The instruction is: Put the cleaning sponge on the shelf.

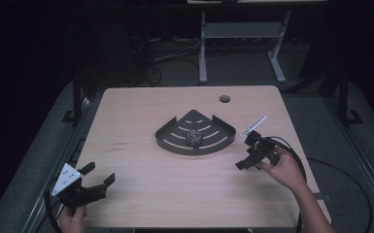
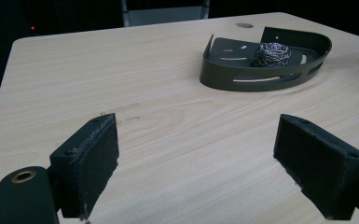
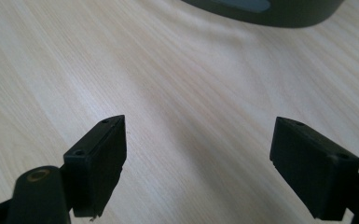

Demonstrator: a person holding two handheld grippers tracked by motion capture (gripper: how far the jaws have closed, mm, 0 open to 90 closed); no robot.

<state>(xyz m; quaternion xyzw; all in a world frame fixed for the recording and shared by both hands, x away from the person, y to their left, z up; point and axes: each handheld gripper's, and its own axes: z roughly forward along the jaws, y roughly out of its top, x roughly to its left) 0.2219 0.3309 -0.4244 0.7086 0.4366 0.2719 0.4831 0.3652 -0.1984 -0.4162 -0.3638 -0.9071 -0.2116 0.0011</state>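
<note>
My left gripper (image 1: 98, 175) spread, empty; right gripper (image 1: 246, 151) likewise. Dark corner tray (image 1: 167, 139): curved edge faces me, steel scourer (image 1: 193, 137) inside.

A dim lab or workshop; bare wooden table (image 1: 141, 160); cables (image 1: 175, 60) on floor; metal frame (image 1: 240, 34) behind

High view overlooks table (image 1: 141, 194); gripper views skim it toward tray (image 2: 224, 74)

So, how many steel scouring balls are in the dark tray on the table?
1. The scouring ball lies near the middle of the tray, inside its rim; the left gripper view confirms this. None seems hidden.
</note>
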